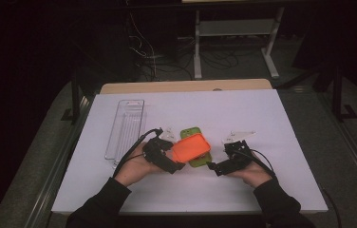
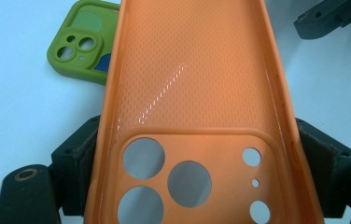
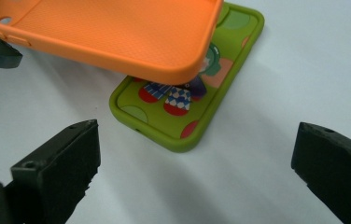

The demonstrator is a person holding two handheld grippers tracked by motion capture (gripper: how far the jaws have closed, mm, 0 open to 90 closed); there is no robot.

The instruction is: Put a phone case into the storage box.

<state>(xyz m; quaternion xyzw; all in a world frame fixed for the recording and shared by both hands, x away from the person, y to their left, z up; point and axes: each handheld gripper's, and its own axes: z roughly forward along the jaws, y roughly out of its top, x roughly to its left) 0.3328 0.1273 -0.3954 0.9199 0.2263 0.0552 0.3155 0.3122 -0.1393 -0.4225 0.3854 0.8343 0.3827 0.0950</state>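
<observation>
A: From the high view, what is going on?

B: The left gripper [image 1: 175, 161] holds an orange phone case [image 1: 191, 147] lifted off the white table [image 1: 214, 190], partly above a green phone case [image 1: 196, 133] lying flat there; the right gripper [image 1: 213, 167] sits near the green case's close end, touching nothing; a clear tray [image 1: 125, 128] lies well apart to the left.

A: And the left gripper view?

B: The orange case [image 2: 187, 93] runs up between the two jaws, which press on its long sides at the camera-hole end; so that claw is clenched on it, with the hollow inside facing the camera; the green case's [image 2: 78, 46] camera corner peeks out behind, upper left.

A: The right gripper view?

B: Its jaws stand wide apart, released, nothing between them; straight ahead lies the green case [image 3: 183, 119], pattern side showing, with the orange case [image 3: 117, 32] hanging over its far half, apart from it as far as I can tell.

A: Which step is this, then?

B: I judge the orange case is being carried while the free claw lines up on the green one; the next move likely calls for the right gripper to go forward and low, so its jaws straddle the green case's near end before closing; the thin edge lying flat on the table may be hard to get under.
</observation>
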